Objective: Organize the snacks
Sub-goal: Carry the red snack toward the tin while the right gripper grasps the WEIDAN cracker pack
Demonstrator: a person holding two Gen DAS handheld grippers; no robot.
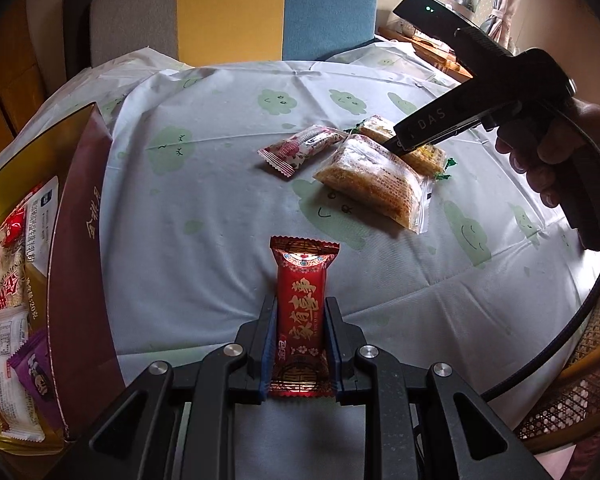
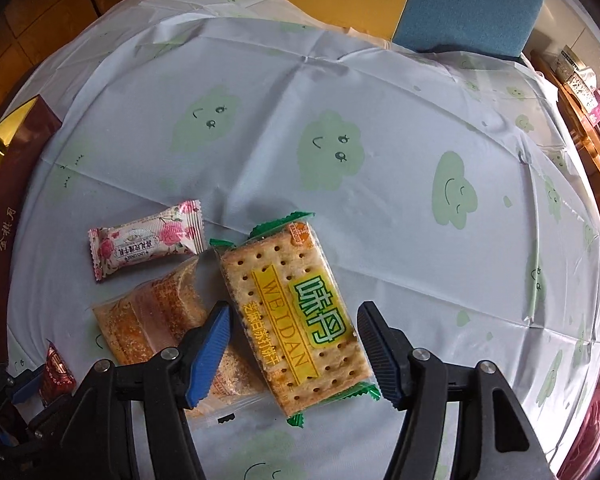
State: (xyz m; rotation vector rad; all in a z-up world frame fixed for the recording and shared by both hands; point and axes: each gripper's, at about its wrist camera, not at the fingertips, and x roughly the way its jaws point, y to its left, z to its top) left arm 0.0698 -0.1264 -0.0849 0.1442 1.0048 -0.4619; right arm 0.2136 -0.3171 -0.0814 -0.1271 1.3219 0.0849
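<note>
Left gripper (image 1: 301, 344) pinching a red candy (image 1: 302, 312) above the tablecloth (image 1: 220, 160), beside a snack box (image 1: 80, 240). Right gripper (image 2: 296, 344) spread wide around a cracker packet (image 2: 296, 312) lying on a cake packet (image 2: 156, 320).

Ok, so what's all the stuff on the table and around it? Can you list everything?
Red foil snack packet: one, red and gold, clamped in the left tool.
Cracker packet with green edges: one, tan and yellow, on the table between the right tool's open fingers.
Clear packet of crumbly cake: one, golden brown, left of the crackers.
Pink rose-print candy packet: one, behind the cake.
Maroon cardboard box: one, table's left edge, snacks inside.
Cloud-print tablecloth: one, pale blue and green.
Left tool: shut.
Right tool: open.
</note>
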